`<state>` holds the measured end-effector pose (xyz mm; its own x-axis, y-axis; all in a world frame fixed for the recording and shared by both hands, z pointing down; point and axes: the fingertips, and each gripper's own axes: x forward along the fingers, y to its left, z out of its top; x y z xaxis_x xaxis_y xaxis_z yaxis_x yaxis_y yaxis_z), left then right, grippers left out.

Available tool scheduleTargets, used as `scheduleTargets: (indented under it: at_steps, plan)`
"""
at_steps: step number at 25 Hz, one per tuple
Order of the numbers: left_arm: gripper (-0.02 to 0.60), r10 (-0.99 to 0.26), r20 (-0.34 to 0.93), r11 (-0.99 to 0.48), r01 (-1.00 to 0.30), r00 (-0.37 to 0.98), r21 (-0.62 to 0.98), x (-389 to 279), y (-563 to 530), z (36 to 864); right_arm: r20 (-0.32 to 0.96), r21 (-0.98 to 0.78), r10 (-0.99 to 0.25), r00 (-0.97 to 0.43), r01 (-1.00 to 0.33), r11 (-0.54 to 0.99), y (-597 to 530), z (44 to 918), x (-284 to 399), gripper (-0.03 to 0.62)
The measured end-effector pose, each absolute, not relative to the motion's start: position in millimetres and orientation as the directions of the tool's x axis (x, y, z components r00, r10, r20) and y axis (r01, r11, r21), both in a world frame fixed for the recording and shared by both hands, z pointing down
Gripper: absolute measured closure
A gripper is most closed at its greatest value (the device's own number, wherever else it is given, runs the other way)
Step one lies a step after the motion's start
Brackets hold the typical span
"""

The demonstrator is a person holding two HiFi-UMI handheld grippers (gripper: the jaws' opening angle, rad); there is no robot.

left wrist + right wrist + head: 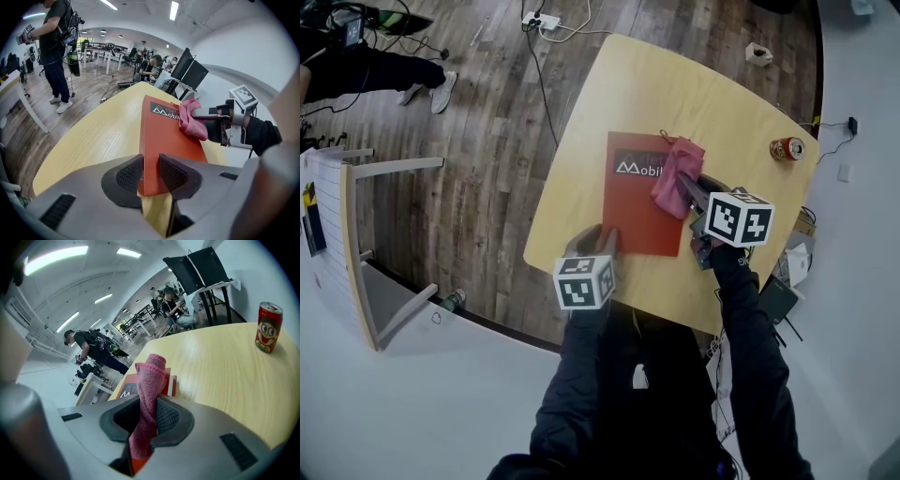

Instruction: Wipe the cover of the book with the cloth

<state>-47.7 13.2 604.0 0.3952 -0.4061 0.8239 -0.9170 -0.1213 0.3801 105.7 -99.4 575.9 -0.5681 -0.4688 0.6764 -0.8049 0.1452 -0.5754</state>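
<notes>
A red book (645,202) lies flat near the middle of a pale wooden surface (675,84), a dark band with white lettering across the top of its cover. A person in dark sleeves (581,394), at the bottom of the head view, works over it with a gripper in each hand.

The left gripper (596,242) sits at the book's lower-left corner. Its fingers (176,174) are released and stand apart, with that corner showing between them and nothing squeezed.

The right gripper (686,187) reaches in from the right of the frame. Its fingers (166,416) are clenched on a pink cloth (675,173), which bunches up out of them. The cloth rests on the upper right of the cover and hides the end of the lettering.

A red drink can (787,148) stands upright near the surface's right edge, well apart from the book.

Dark plank floor (487,141) fills the upper left of the head view, with a white power strip (542,21) at the top. In the left gripper view, another person (56,51) stands at upper left, and dark monitors (190,72) rise beyond the far end of the surface.
</notes>
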Motion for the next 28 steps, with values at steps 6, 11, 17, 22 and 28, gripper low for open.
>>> scheduleTargets:
  at_steps: [6,11,17,22,28]
  plan:
    - [0.451,-0.405,0.822,-0.122,-0.915,0.4,0.385,-45.2,13.7,604.0,0.62,-0.62,-0.474,-0.625,-0.761,0.192,-102.8,550.6,81.2,0.515]
    - [0.451,-0.406,0.817,-0.124,-0.911,0.409,0.394,-43.7,13.8,604.6,0.584,-0.656,-0.464,-0.666,-0.724,0.213,-105.2,542.9,52.4,0.515]
    - [0.451,-0.406,0.811,-0.126,-0.905,0.421,0.406,-44.9,13.1,604.8,0.561,-0.689,-0.43,-0.707,-0.687,0.23,-101.4,543.6,16.3,0.515]
    - [0.451,-0.407,0.806,-0.137,-0.902,0.429,0.41,-45.0,12.5,604.2,0.561,-0.705,-0.386,-0.732,-0.667,0.24,-95.8,554.0,-11.5,0.516]
    - [0.451,-0.414,0.799,-0.131,-0.898,0.435,0.421,-45.9,13.2,604.1,0.607,-0.677,-0.36,-0.709,-0.698,0.234,-86.9,575.7,-15.3,0.516]
